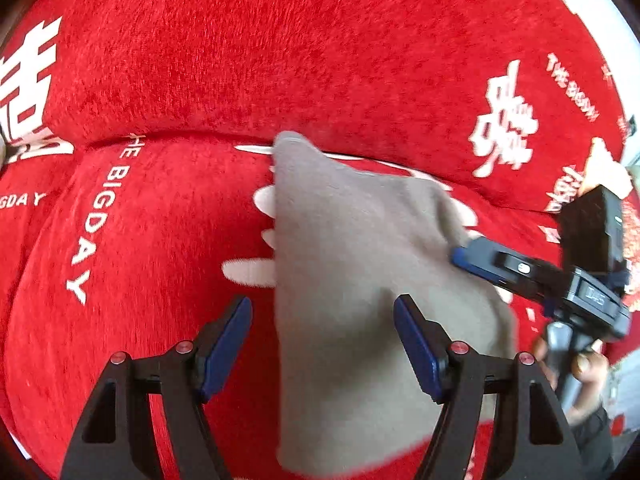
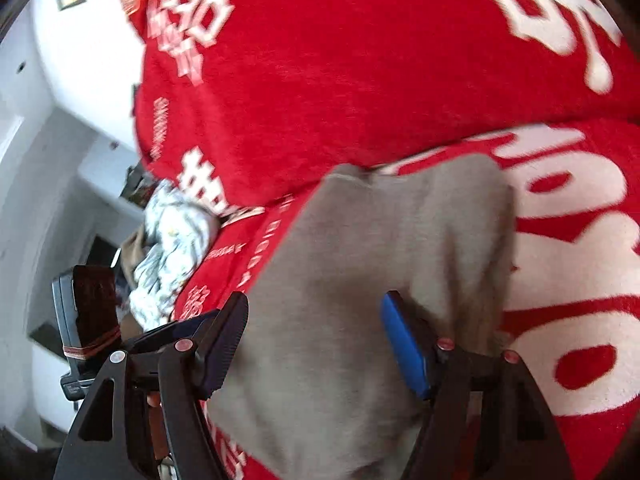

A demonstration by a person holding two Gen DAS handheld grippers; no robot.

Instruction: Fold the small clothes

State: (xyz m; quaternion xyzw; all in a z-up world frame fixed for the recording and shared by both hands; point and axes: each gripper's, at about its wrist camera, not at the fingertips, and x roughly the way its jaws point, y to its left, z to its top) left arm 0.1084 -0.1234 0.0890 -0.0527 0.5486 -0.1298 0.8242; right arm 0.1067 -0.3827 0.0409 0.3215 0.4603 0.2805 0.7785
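A small grey garment (image 1: 352,264) lies folded flat on the red sofa seat. My left gripper (image 1: 322,344) is open and hovers over its near left part, with the left edge of the cloth between the blue pads. In the right wrist view the same grey garment (image 2: 360,300) fills the middle. My right gripper (image 2: 314,340) is open above it, its jaws astride the cloth. The right gripper also shows in the left wrist view (image 1: 500,268), its tip at the garment's right edge.
The red sofa cover (image 1: 280,60) with white lettering spans seat and backrest. A crumpled white patterned cloth (image 2: 172,240) lies at the sofa's left end. White furniture (image 2: 60,160) stands beyond that end. The left gripper's body (image 2: 92,320) shows at the left.
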